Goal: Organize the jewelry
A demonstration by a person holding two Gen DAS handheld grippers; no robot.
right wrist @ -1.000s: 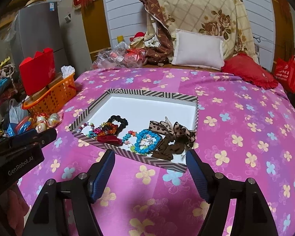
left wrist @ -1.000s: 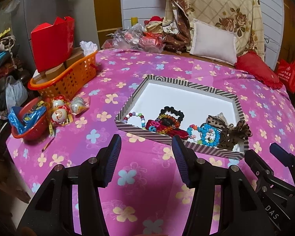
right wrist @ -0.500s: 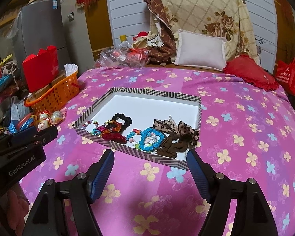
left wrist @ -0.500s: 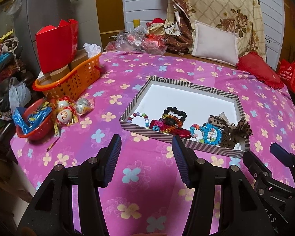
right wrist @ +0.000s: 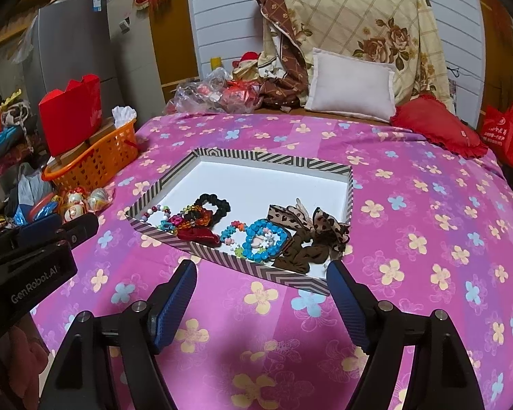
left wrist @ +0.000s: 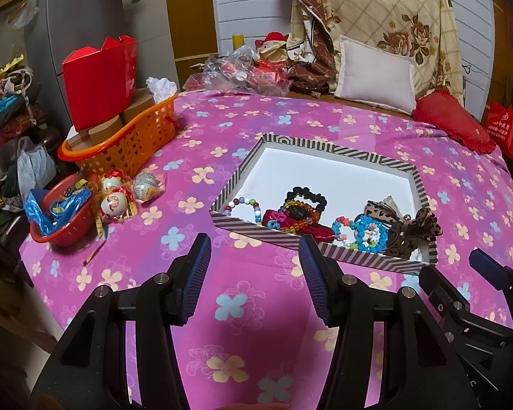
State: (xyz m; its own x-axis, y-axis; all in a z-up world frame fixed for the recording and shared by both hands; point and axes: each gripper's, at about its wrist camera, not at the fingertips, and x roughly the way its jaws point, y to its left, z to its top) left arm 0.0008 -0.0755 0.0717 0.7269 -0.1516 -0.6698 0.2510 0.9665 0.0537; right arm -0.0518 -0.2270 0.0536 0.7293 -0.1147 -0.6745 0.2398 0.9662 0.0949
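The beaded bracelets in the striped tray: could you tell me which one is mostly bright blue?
The blue bracelet, beside the leopard-print bow. The multicolour beaded bracelet at the tray's opposite end has mixed pastel beads.

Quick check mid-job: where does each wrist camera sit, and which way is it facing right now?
Left wrist: on the left tool, angled down at the striped tray; own fingers and the right tool show.
Right wrist: on the right tool, jaws opening and empty, facing the same tray; the left tool shows.
Both share the tray, the blue bead bracelet and the orange basket.
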